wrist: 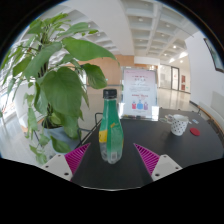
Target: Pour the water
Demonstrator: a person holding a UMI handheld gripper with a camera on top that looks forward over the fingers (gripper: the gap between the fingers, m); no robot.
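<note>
**Green bottle between spread fingers**

The gripper (112, 160) has its jaws wide, the green bottle (110, 128) standing upright on the dark table (170, 140) between the pink pads (148, 157), gaps either side. Right of the bottle a white cup (178, 124); behind it a sign (138, 94); left, a leafy plant (55, 70)

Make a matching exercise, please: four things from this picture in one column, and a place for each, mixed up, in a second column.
Things:
1. bottle
2. cup
3. plant
4. sign

Places:
A. on the table, beyond the bottle
B. beside the bottle, its leaves above one finger
C. between the open tongs, a gap at each side
D. near the table's far edge, off to the other side

Pairs: 1-C, 2-D, 3-B, 4-A
</note>
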